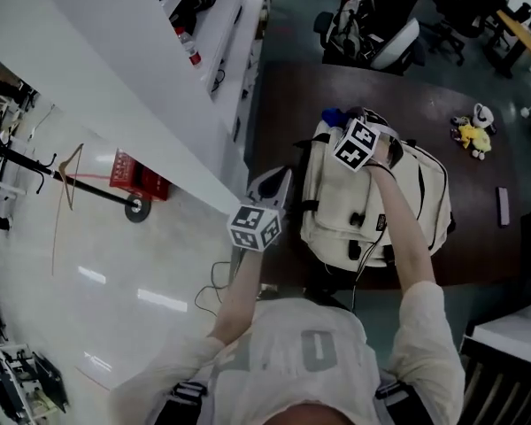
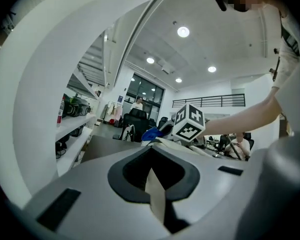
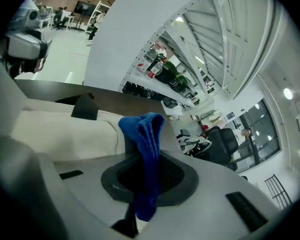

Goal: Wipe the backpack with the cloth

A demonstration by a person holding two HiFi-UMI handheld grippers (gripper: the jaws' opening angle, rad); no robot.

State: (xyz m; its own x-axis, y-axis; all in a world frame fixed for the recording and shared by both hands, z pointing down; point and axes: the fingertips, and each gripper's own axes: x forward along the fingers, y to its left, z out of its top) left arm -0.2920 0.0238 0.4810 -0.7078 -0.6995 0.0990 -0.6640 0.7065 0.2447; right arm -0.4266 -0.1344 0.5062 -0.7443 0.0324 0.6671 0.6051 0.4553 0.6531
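Observation:
A cream backpack (image 1: 372,204) lies flat on the dark brown table (image 1: 288,91). At the bag's far end my right gripper (image 1: 352,124) is shut on a blue cloth (image 1: 334,115). In the right gripper view the cloth (image 3: 145,134) stands bunched up out of the closed jaws of the right gripper (image 3: 147,174), just above the pale bag (image 3: 55,134). Beside the bag's left side, at the table's left edge, my left gripper (image 1: 276,184) hovers. Its jaws meet in the left gripper view, where the left gripper (image 2: 152,173) shows only a thin pale sliver at the seam.
A yellow toy (image 1: 472,136) and a small dark bar (image 1: 503,206) lie on the table's right part. An office chair (image 1: 372,34) stands beyond the table. A long white shelf unit (image 1: 142,87) runs along the left, with a red crate (image 1: 137,177) on the floor.

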